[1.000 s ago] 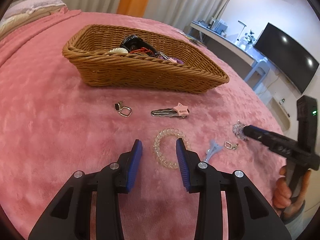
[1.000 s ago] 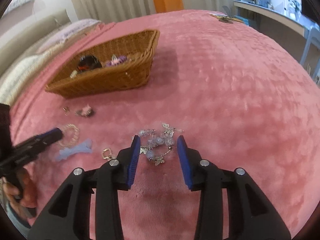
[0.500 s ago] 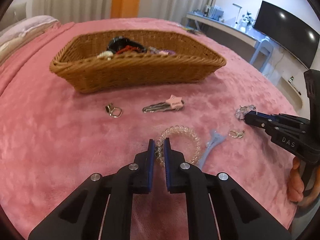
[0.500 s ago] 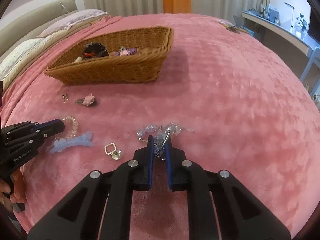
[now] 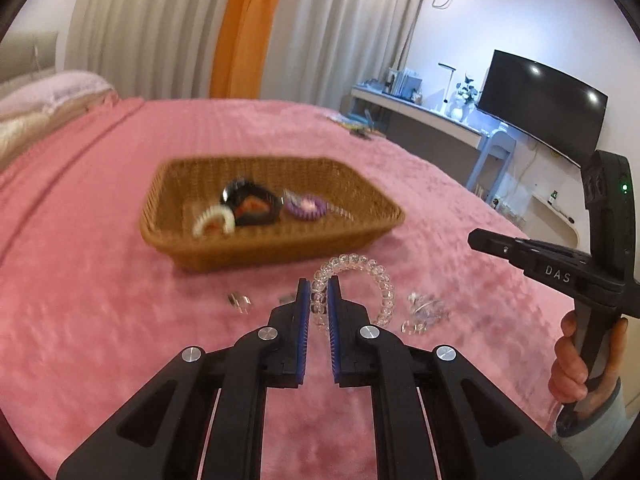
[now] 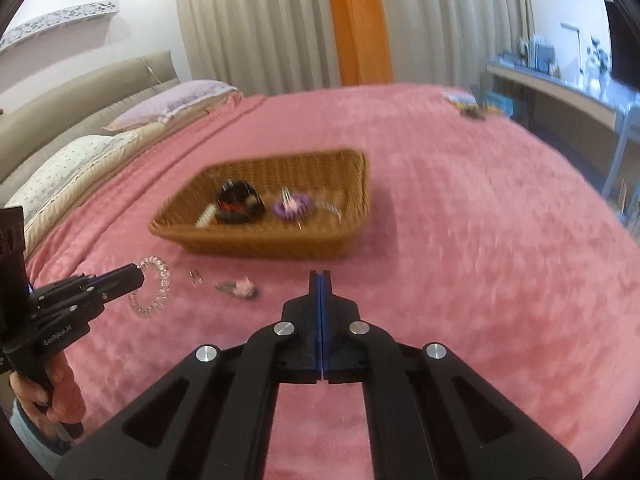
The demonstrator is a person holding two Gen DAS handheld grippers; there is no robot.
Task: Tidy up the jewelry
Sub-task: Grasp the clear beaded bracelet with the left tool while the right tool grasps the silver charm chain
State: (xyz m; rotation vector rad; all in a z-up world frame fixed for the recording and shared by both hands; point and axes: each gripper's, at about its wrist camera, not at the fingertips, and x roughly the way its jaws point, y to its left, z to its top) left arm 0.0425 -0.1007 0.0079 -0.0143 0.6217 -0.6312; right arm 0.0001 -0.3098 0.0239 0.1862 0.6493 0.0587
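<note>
Left gripper [image 5: 318, 300]: clamped on clear coil bracelet [image 5: 360, 286], held aloft. Wicker basket [image 5: 192, 248] lay straight ahead and below, long axis crosswise; this hand the nearer. Right gripper [image 6: 321, 280]: pads pressed together; whether anything was pinched, unclear.

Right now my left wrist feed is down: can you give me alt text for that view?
The left tool is shut on a clear beaded coil bracelet, lifted above the pink plush bedspread. Beyond it sits a brown wicker basket holding blurred hair accessories, and the right tool enters from the right.
</note>
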